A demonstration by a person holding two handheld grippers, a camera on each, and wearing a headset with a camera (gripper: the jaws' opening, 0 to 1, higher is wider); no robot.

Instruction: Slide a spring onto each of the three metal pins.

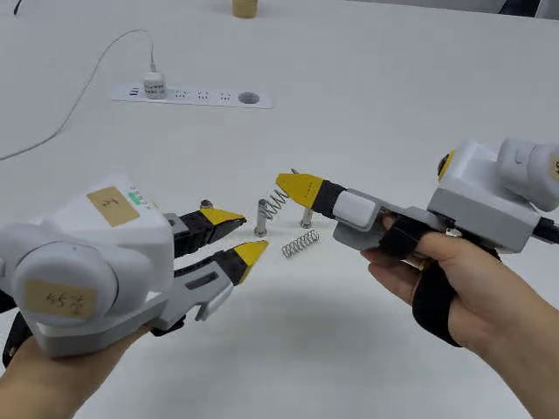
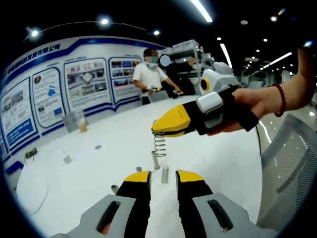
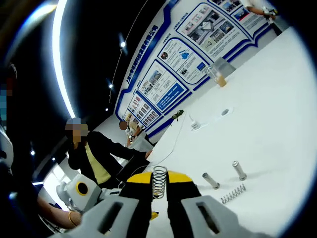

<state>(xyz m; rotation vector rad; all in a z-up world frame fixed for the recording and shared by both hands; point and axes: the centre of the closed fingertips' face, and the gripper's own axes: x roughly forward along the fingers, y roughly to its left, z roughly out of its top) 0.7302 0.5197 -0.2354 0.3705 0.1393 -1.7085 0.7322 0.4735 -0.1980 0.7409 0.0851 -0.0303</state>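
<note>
left gripper (image 1: 247, 234): white shell, tan labels | jaws: black (yellow tips)

We see a white worktop (image 1: 393, 78) with a power strip (image 1: 192, 94) at far left. Behind it stands a wall of blue-white posters (image 2: 64, 84) under ceiling lights (image 2: 200, 10).

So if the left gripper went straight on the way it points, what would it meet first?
Likely the loose coiled metal spring lying on the white table, centred between the jaws of the open left gripper; the upright metal pin stands beyond. Depth is unclear.
</note>
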